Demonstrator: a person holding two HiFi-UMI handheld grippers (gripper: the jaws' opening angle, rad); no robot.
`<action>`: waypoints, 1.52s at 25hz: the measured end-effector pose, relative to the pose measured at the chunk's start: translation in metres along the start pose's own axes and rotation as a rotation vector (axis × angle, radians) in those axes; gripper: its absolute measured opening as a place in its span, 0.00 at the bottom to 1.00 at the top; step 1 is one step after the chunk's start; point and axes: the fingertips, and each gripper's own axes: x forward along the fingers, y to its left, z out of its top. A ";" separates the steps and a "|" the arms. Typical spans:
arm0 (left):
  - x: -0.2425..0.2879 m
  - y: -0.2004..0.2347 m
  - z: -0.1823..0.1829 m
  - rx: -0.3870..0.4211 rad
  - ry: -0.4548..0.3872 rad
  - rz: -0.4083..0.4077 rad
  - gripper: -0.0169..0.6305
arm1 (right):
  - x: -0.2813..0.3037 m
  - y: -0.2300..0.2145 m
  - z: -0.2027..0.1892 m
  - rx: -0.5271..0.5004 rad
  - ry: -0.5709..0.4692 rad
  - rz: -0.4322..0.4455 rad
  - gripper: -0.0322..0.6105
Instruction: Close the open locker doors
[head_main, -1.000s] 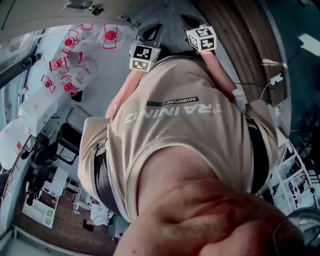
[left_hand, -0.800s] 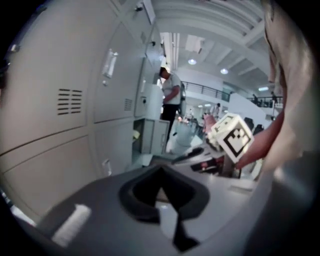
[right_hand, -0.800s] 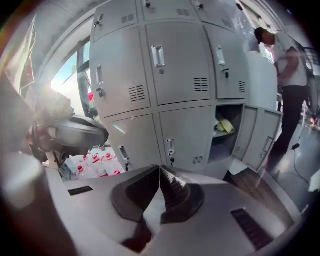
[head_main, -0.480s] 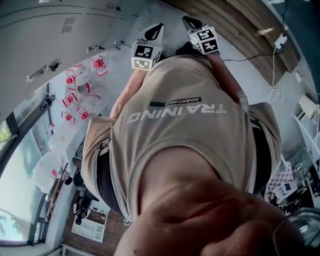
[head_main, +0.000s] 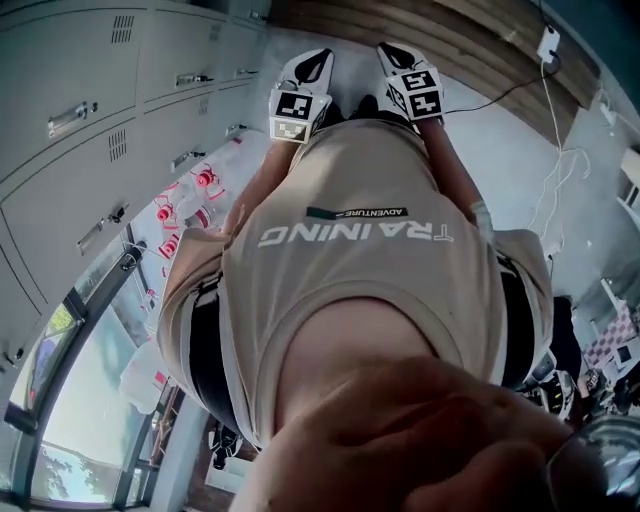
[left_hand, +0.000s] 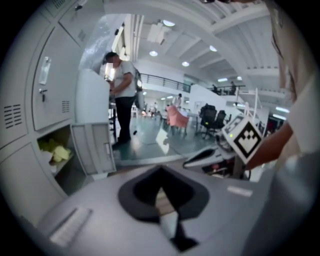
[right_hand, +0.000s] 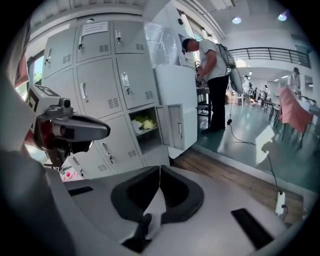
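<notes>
Grey lockers (right_hand: 95, 85) stand along a wood floor (right_hand: 225, 172), 1 door (right_hand: 175, 127) ajar (left gripper (left_hand: 161, 176) and right gripper (right_hand: 160, 174) both closed, empty).

Head camera steeply down my shirt (head_main: 350, 300), left claw (left_hand: 160, 169) and right claw (right_hand: 159, 168) cameras facing outward, sharing the open locker (right_hand: 143, 132).

a person (right_hand: 212, 70) with a backpack stands at a tall white cabinet (right_hand: 175, 85), back turned. a strip of wooden floor (right_hand: 235, 175) borders a glossy grey-green floor (right_hand: 250, 125), where a black cable (right_hand: 248, 141) trails. a white power strip (right_hand: 279, 201) lies on the wood. plastic-wrapped clear bottles with red caps (head_main: 185, 205) show in the head view. black office chairs (left_hand: 212, 117) and a pink chair (right_hand: 295, 112) stand farther back.
</notes>
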 end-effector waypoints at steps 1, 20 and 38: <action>0.008 0.001 0.004 0.009 0.001 -0.011 0.02 | 0.002 -0.006 -0.001 0.018 0.003 -0.011 0.07; 0.108 0.159 0.052 -0.142 -0.009 -0.039 0.02 | 0.119 -0.043 0.152 -0.031 -0.062 0.051 0.07; 0.193 0.240 0.114 -0.224 0.018 0.150 0.02 | 0.219 -0.142 0.229 -0.097 0.023 0.212 0.07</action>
